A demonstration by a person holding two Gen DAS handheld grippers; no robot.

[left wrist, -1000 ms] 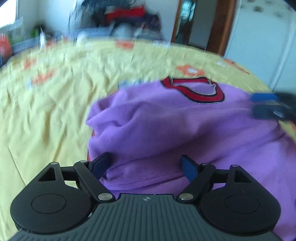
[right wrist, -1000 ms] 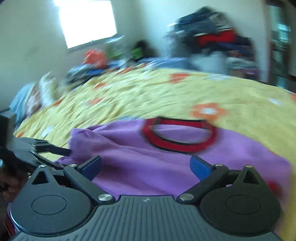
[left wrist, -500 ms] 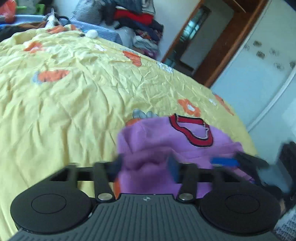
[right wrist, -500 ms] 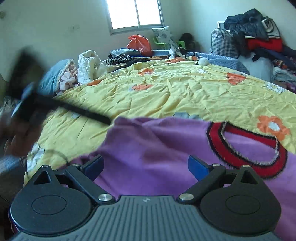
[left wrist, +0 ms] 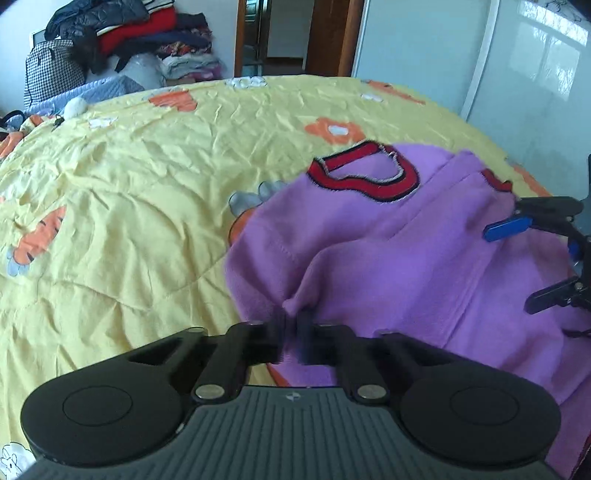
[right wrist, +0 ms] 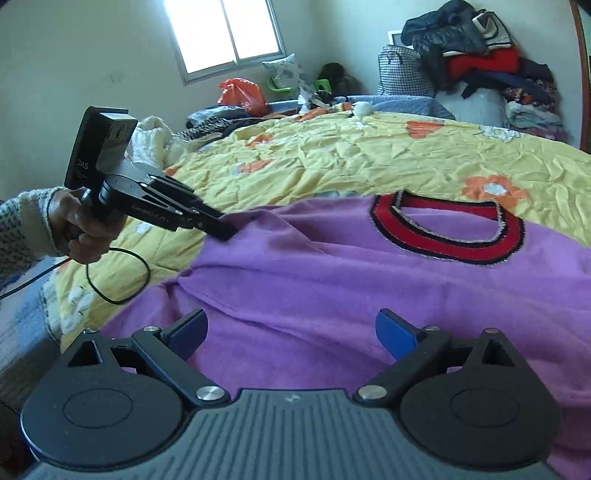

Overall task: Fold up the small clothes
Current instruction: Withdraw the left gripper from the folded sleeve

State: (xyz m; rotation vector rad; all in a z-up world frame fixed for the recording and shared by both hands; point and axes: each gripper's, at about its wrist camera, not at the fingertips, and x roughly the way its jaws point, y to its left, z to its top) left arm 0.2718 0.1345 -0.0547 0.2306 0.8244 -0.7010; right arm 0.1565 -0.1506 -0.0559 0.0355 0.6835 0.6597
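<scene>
My left gripper [left wrist: 293,325] is clenched on the purple top's [right wrist: 369,288] left edge, collar [right wrist: 448,229] toward the bedspread's [left wrist: 147,184] far edge; right gripper [right wrist: 291,334], released, hovers mid-cloth.

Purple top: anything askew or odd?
Nothing damaged. The purple top lies rumpled on the yellow bedspread, its left edge lifted into a ridge where the left claw pinches it. The right claw is open above it.

Yellow flowered bedspread [right wrist: 369,155], bright window [right wrist: 225,33], piled clothes [right wrist: 491,55], wooden doorway [left wrist: 280,37]
</scene>
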